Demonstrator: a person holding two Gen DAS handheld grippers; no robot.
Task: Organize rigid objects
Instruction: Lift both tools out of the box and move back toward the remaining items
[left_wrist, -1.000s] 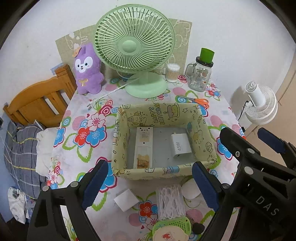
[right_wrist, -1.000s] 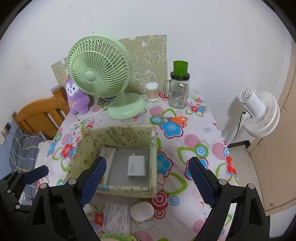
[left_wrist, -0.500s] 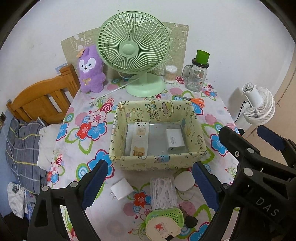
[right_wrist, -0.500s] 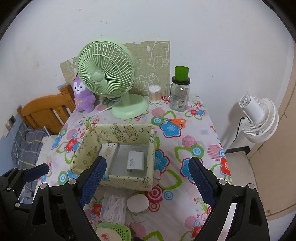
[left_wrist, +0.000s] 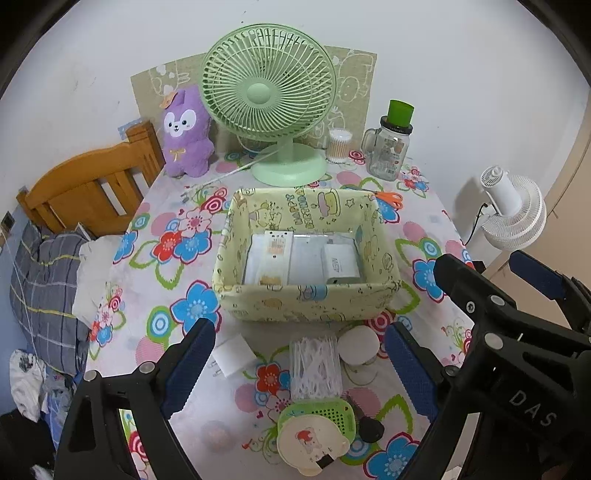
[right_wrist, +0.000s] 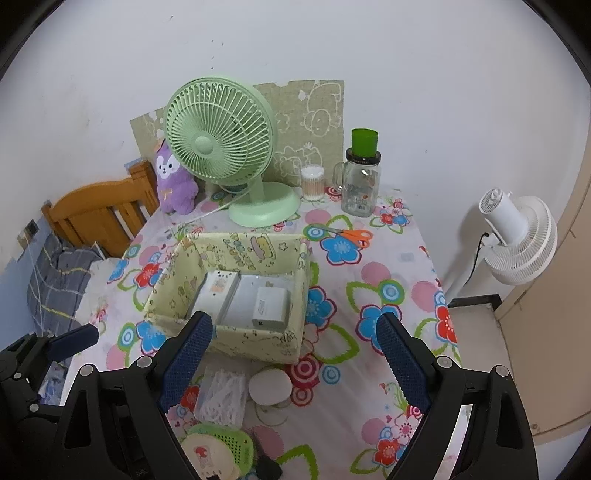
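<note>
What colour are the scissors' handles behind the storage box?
Orange; the scissors show best in the right wrist view.

The black left gripper (left_wrist: 299, 365) with blue ribbed pads hung tilted downward, jaws spread wide with nothing between them. Beside it, the matching black right gripper (right_wrist: 293, 360) pointed down likewise, jaws wide apart and empty.

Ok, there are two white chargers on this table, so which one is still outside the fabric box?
The small white plug charger, lying on the tablecloth in front of the fabric box, beside the left tool's fingertip. The other charger lies inside the box.
</note>
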